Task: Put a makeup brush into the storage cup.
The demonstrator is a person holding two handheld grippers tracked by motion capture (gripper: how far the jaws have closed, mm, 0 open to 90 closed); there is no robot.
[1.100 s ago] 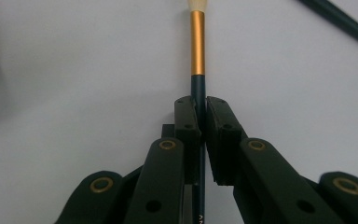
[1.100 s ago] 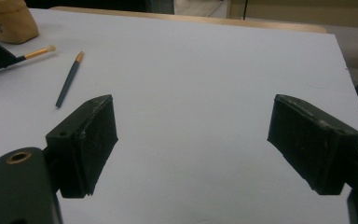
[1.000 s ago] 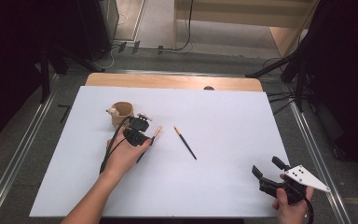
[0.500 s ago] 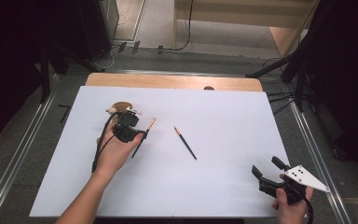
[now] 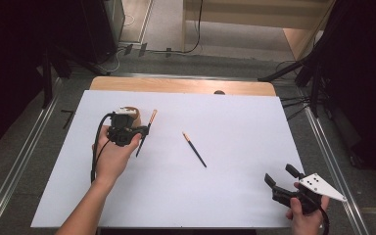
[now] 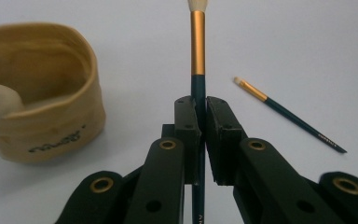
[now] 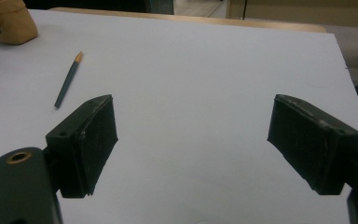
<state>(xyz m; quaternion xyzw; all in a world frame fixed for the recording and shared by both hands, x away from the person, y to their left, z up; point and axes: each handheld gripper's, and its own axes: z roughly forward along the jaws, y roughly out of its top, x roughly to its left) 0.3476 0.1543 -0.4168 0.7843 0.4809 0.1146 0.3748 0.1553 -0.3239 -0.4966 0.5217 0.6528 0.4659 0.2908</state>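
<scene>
My left gripper (image 5: pixel 142 131) (image 6: pixel 201 122) is shut on a long paintbrush (image 5: pixel 149 122) (image 6: pixel 197 56) with a dark handle, gold ferrule and pale tip. It holds the brush above the white table, right beside a tan pouch-like holder (image 5: pixel 129 113) (image 6: pixel 42 107) that stands open-topped at the back left. A second, shorter brush (image 5: pixel 194 149) (image 6: pixel 286 115) (image 7: pixel 67 80) lies flat near the table's middle. At the front right corner my right gripper (image 5: pixel 280 176) (image 7: pixel 193 140) rests open, with nothing between its jaws.
A white sheet (image 5: pixel 225 171) covers the table, and a wooden edge (image 5: pixel 181 85) runs along the far side. Metal rails (image 5: pixel 24 161) flank the table left and right. Dark stands and cables lie on the floor beyond.
The left hand has lifted the long brush and carried it back and left, closer to the tan holder. The right gripper has stayed still.
</scene>
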